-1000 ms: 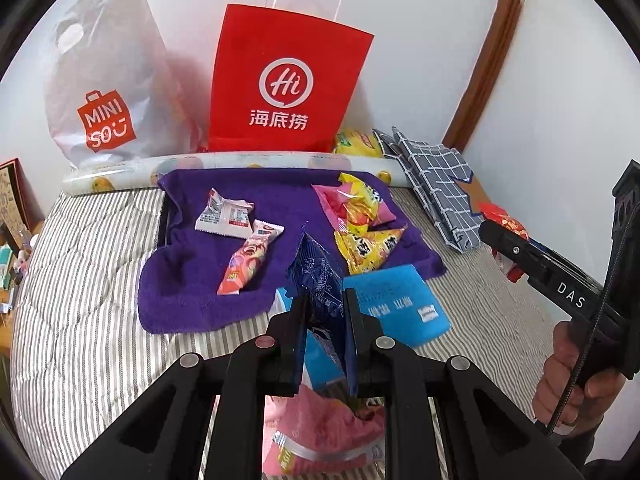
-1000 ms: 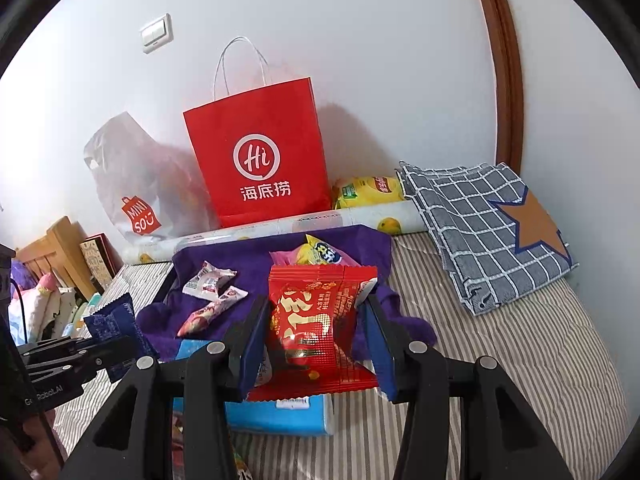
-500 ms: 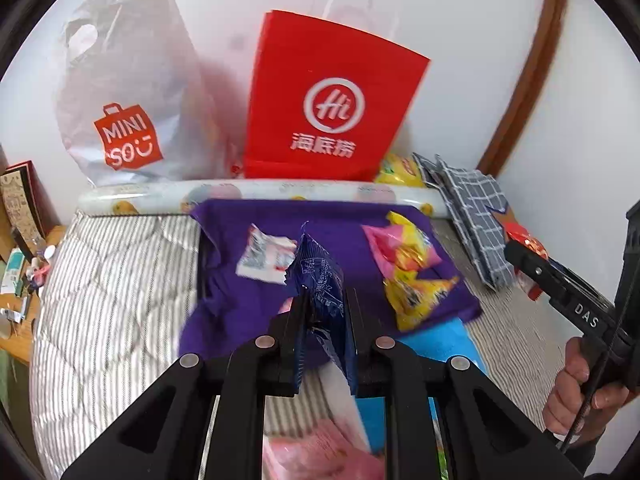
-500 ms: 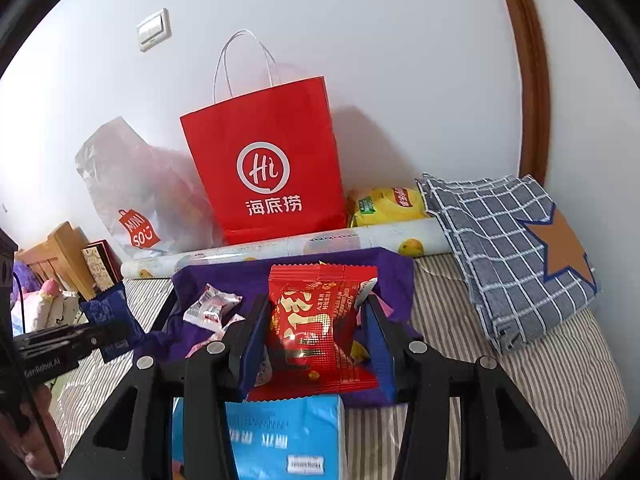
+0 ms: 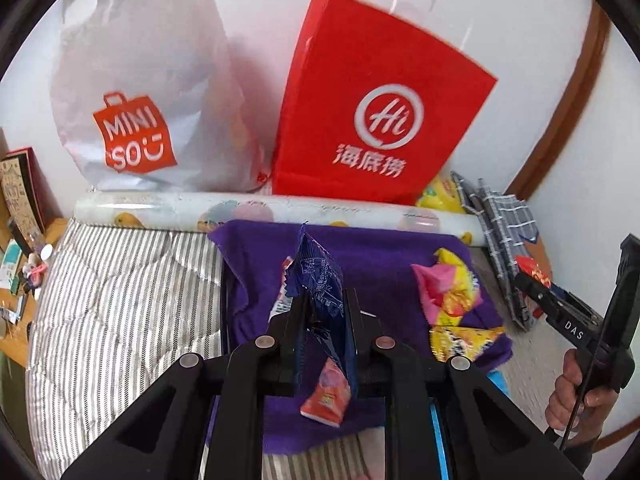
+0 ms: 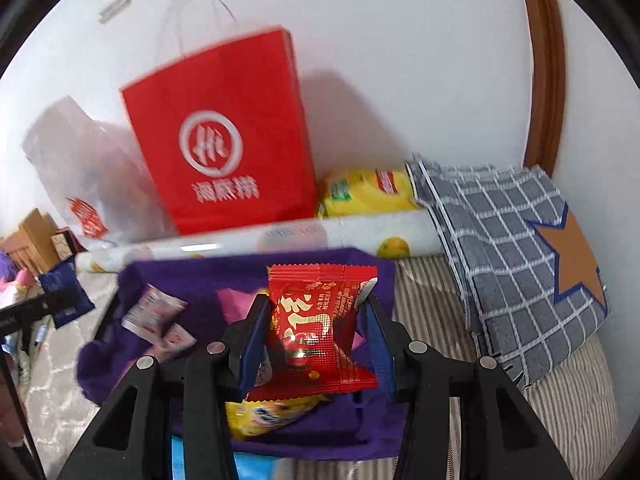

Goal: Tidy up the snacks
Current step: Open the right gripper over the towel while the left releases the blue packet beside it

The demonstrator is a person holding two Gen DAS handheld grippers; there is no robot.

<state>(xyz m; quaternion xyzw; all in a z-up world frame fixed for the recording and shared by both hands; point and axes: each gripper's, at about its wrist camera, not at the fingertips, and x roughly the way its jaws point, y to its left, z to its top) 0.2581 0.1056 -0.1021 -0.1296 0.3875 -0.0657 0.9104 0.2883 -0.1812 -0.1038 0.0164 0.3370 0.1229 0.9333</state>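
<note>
The left gripper [image 5: 323, 312] pinches a dark blue snack pack [image 5: 320, 280] tight and holds it up over the purple towel [image 5: 376, 256]. The right gripper [image 6: 316, 336] squeezes a red snack pack [image 6: 316, 316] between its blue pads, above the same towel. More small snacks [image 5: 448, 292] lie on the towel. Behind it, a red paper bag [image 5: 372, 92] and a white plastic bag [image 5: 140, 72] stand against the wall.
</note>
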